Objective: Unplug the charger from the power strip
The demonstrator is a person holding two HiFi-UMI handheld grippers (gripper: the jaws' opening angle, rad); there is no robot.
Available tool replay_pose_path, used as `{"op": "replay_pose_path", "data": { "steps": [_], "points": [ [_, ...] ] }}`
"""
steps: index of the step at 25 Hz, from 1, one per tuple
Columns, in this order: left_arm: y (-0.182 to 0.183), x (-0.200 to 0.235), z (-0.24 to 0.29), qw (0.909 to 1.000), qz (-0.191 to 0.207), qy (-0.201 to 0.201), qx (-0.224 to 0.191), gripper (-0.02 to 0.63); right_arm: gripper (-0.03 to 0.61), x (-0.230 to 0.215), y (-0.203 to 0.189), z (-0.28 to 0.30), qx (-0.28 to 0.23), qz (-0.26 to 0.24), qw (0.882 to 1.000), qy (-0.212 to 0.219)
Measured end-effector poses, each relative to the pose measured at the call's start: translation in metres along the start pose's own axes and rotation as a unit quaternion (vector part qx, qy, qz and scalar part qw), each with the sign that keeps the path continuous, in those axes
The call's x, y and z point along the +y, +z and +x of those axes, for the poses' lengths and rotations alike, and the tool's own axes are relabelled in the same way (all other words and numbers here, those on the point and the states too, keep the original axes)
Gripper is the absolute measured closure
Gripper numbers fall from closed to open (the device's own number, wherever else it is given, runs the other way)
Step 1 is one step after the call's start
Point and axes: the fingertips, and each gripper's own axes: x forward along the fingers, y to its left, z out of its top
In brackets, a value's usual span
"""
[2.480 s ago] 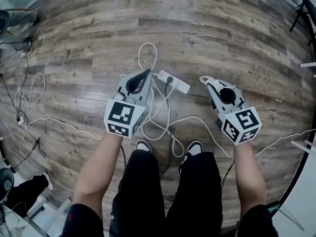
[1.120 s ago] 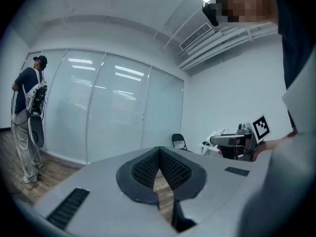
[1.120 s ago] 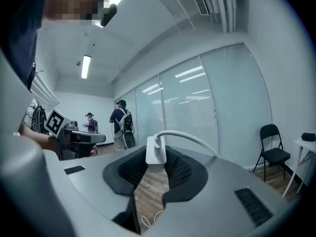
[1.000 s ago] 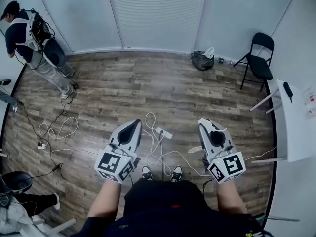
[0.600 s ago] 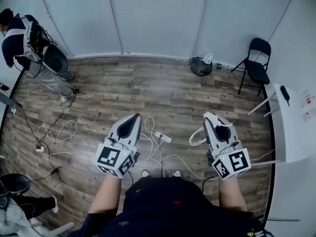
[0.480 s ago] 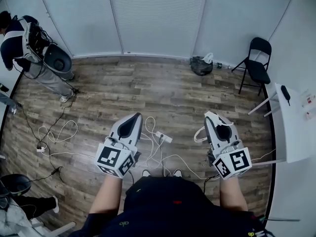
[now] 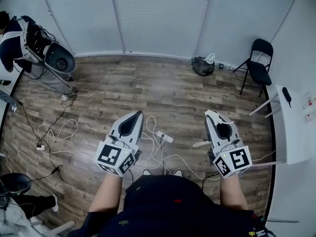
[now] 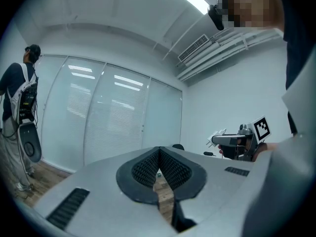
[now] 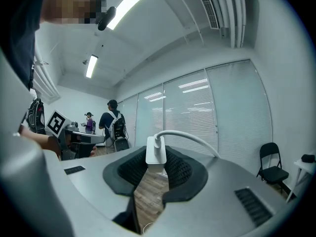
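My right gripper (image 7: pixel 213 115) is held level at waist height, shut on a small white charger (image 9: pixel 156 151) that stands upright between its ribbed pads. The charger's white cable (image 9: pixel 197 139) arcs away to the right and hangs down beside the gripper (image 7: pixel 199 143). The white power strip (image 7: pixel 165 137) lies on the wooden floor between my two grippers, far below them, amid loops of white cord. My left gripper (image 7: pixel 136 114) is also level; its pads (image 8: pixel 148 166) meet at the tip with nothing between them. From the left gripper view the right gripper (image 8: pixel 236 141) shows at the right.
A person with a backpack (image 7: pixel 22 36) stands at the far left near loose floor cables (image 7: pixel 54 132). A black folding chair (image 7: pixel 257 63) and a dark bag (image 7: pixel 202 65) sit by the back wall. A white table (image 7: pixel 296 127) is at the right.
The view has pulled back from close over the floor to standing height. Both grippers have risen away from the power strip, the charger and its cable going up with the right one.
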Motion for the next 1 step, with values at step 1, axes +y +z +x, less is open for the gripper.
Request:
{"op": "replay_pose_path", "data": {
  "steps": [1],
  "points": [
    [0.0001, 0.0018, -0.0006, 1.0, 0.0, 0.0, 0.0, 0.594, 0.472, 0.0012, 0.0003, 0.001, 0.0, -0.001, 1.0, 0.0]
  ]
}}
